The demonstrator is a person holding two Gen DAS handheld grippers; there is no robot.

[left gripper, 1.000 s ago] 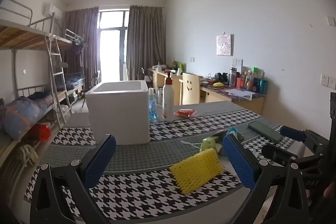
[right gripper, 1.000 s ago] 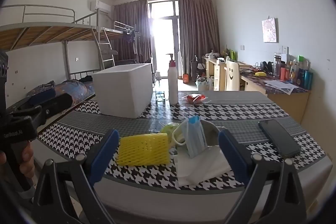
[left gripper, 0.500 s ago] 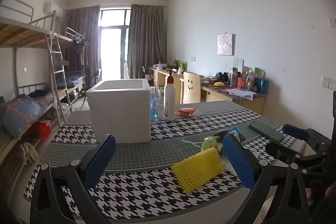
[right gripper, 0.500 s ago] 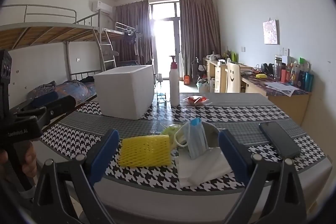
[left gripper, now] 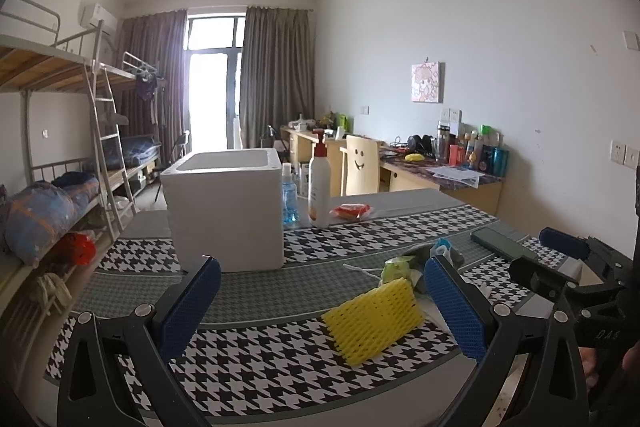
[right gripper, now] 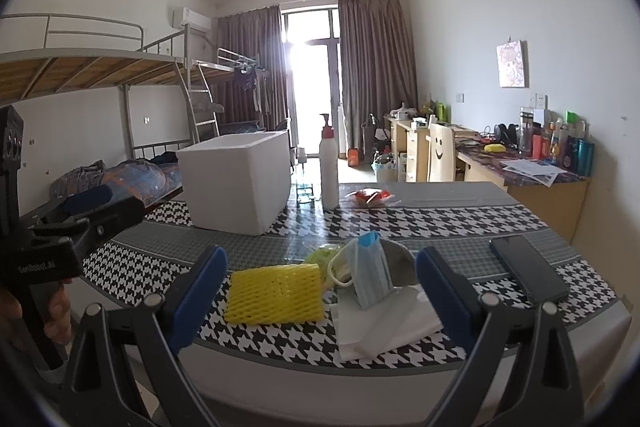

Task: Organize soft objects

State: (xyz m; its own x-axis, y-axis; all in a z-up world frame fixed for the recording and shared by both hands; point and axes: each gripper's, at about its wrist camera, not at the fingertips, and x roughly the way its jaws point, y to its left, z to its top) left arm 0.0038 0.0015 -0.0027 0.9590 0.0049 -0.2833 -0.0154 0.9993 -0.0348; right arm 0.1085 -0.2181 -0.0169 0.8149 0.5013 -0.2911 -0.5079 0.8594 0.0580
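Both grippers hung spread and empty short of the table's near edge: left gripper (left gripper: 320, 301), right gripper (right gripper: 320, 287). Yellow foam net (right gripper: 275, 293), face mask (right gripper: 370, 273) and tissue (right gripper: 384, 325) lay clustered near; the white foam box (right gripper: 238, 183), likely their bin, stood far left on the houndstooth cloth (right gripper: 460, 223). Dorm room, bunk bed (right gripper: 80, 63) on the left.

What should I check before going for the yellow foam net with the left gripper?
1. Left gripper open and empty: ok, jaws spread wide.
2. Right gripper empty: ok, jaws open.
3. Yellow foam net free to lift: ok, nothing lies on it.
4. White foam box open on top: ok; inside cannot tell.
5. Face mask clear of the net: cannot tell, they lie close together.
6. Phone out of the way: ok, far right on the table.
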